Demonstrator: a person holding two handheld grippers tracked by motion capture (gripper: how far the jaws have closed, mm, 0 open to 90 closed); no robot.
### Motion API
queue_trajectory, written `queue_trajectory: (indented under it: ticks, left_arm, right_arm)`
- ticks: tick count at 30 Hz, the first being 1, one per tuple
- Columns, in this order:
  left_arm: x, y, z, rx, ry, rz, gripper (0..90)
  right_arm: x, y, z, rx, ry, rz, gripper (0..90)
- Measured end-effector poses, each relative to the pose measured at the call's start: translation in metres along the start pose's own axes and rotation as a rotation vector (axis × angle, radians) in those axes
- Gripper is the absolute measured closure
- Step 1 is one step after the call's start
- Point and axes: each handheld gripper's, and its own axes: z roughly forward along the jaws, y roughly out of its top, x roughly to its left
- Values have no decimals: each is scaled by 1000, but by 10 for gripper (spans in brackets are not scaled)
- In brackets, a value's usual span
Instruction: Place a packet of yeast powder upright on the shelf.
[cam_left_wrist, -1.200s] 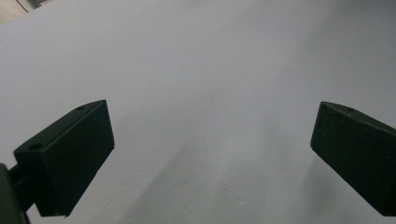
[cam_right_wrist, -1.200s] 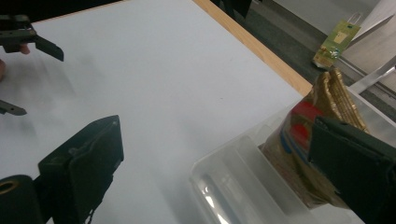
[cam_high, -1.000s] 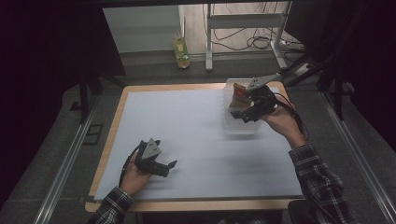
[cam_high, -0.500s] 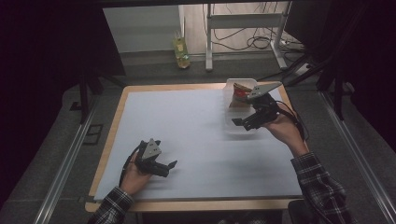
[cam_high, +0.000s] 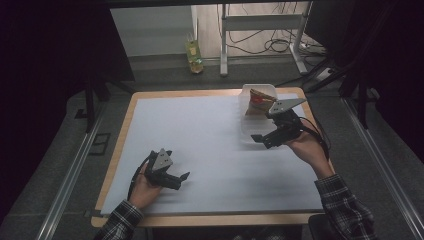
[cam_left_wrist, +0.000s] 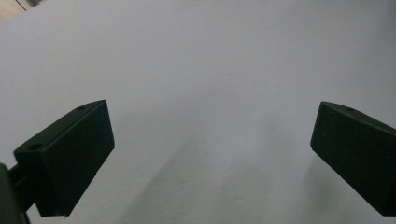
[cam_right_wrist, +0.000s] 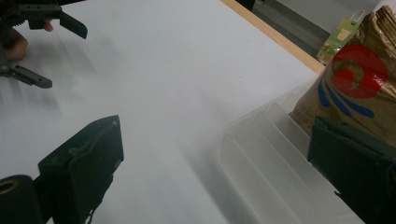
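A clear plastic bin (cam_high: 246, 120) stands at the table's far right, and a brown bag (cam_high: 260, 100) with a red and blue logo leans in its far end. Just in front of the bin my right gripper (cam_high: 260, 141) hangs open and holds nothing. In the right gripper view the jaws of that gripper (cam_right_wrist: 219, 172) straddle the bin's near wall (cam_right_wrist: 261, 158), with the bag (cam_right_wrist: 355, 88) beyond the right jaw. Near the front left my left gripper (cam_high: 181, 180) rests low over the white table sheet (cam_high: 200, 130). It is open (cam_left_wrist: 210, 158), with bare sheet between the jaws.
The table has a wooden rim (cam_high: 210, 93). A green carton (cam_high: 194, 54) stands on the floor behind it, beside metal desk legs (cam_high: 223, 45) and cables. Rails run along both sides of the table. The left gripper (cam_right_wrist: 42, 23) shows far off in the right gripper view.
My right gripper has drawn back from the bag towards the person and now sits in front of the bin. The bag stays in the bin. The left gripper has not moved.
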Motion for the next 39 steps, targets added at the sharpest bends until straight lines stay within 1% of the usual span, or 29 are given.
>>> queue_trajectory:
  ticks: [8,12,17,19,22,23,25,28,30,39]
  left_arm:
    - [0,0,0,0,1,-2,0]
    - [0,0,0,0,1,-3,0]
    - [0,0,0,0,2,-4,0]
    - [0,0,0,0,2,-6,0]
    - [-1,0,0,-2,2,-6,0]
    - [0,0,0,-3,3,-2,0]
    - [0,0,-1,-4,4,-2,0]
    - [0,0,-1,-4,3,-2,0]
    - [-1,0,-1,-5,2,-1,0]
    - [0,1,-2,-7,3,-2,0]
  right_arm:
    - [6,-10,-5,-6,-8,-6,39]
    - [10,-15,-7,-1,-18,-19,39]
    - [16,-21,-11,-17,-22,-27,39]
    - [18,-24,-12,-18,-32,-36,39]
    - [20,-28,-14,-35,-33,-38,39]
    - [20,-29,-15,-32,-30,-36,38]
    - [21,-30,-16,-31,-42,-43,38]
    - [21,-32,-19,-50,-37,-32,39]
    - [22,-33,-19,-51,-41,-29,39]
    - [25,-38,-14,-43,-19,-19,34]
